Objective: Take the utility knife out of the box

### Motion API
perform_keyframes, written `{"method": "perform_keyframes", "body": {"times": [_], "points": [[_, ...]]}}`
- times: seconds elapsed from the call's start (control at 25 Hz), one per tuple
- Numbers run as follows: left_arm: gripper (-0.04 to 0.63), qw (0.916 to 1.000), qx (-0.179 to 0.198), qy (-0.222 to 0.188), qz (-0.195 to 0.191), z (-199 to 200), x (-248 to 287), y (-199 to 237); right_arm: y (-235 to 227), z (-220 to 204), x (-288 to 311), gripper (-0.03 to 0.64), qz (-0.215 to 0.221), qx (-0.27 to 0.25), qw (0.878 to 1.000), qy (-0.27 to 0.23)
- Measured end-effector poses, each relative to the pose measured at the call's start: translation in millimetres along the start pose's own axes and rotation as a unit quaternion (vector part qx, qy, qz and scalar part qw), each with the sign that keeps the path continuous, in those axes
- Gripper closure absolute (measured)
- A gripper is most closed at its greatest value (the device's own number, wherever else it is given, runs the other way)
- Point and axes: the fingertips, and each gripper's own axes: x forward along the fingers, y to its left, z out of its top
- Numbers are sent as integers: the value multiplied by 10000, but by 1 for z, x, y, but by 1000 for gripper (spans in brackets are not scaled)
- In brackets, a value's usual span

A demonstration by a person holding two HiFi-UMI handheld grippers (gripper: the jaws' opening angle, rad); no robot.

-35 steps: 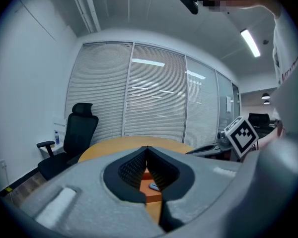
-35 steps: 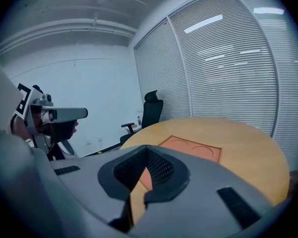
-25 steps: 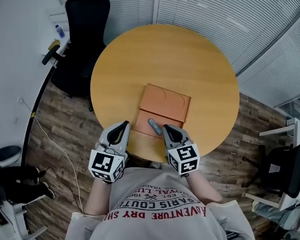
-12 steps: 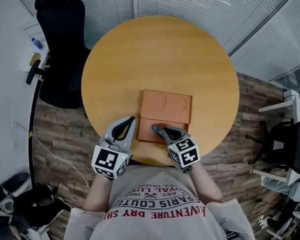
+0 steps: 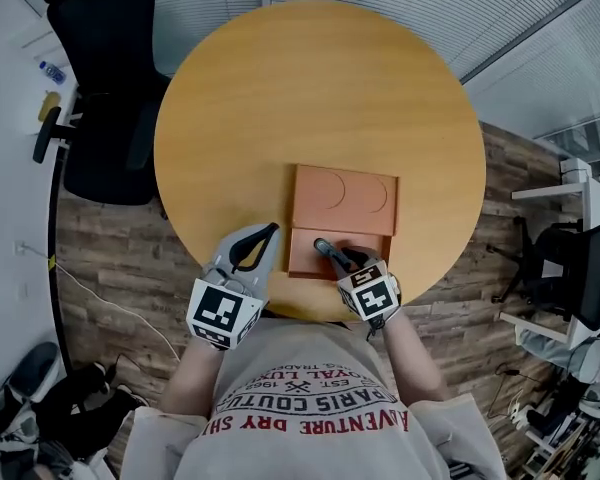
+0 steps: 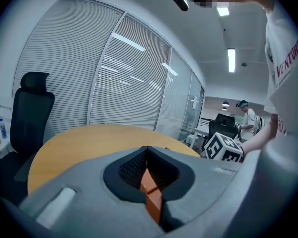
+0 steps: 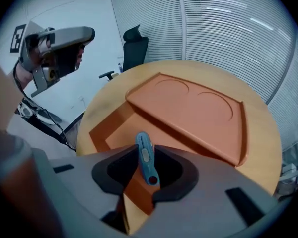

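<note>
utility knife (image 7: 145,158) sitting loose in the right claw (image 5: 338,259), low over the box (image 7: 188,108)
its jaws have just been opening, pads easing off the knife; left claw (image 5: 268,231) is hovering pinched together, empty, just beside the box.

Likely an office: blinded glass walls (image 5: 500,8), swivel chair (image 5: 105,78).

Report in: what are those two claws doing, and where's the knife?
Left gripper shut, empty, beside box. Right gripper jaws just opening, utility knife between them, over open box. Nothing blocking.
</note>
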Motion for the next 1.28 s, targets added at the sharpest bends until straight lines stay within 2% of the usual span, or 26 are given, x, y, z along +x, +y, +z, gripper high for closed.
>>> {"method": "perform_keyframes", "body": {"times": [0.12, 0.48, 0.64, 1.04, 1.16, 1.28], "points": [[586, 9999, -50, 84, -46, -7, 1, 6, 1, -9, 9, 461, -16, -15, 9995, 306], [586, 9993, -176, 311, -118, -26, 7, 25, 4, -15, 33, 439, -122, -178, 9949, 984], [586, 9988, -394, 257, -156, -25, 8, 27, 1, -22, 39, 440, -297, -163, 9921, 1210], [586, 9981, -558, 255, -54, -27, 5, 37, -2, -22, 42, 448, -332, -144, 9940, 1030], [585, 9982, -540, 239, -33, -25, 4, 35, -1, -22, 42, 451, -363, -270, 9922, 1158], [584, 9986, -471, 211, -111, -22, 2, 26, 0, -24, 40, 474, -305, -293, 9934, 1070]]}}
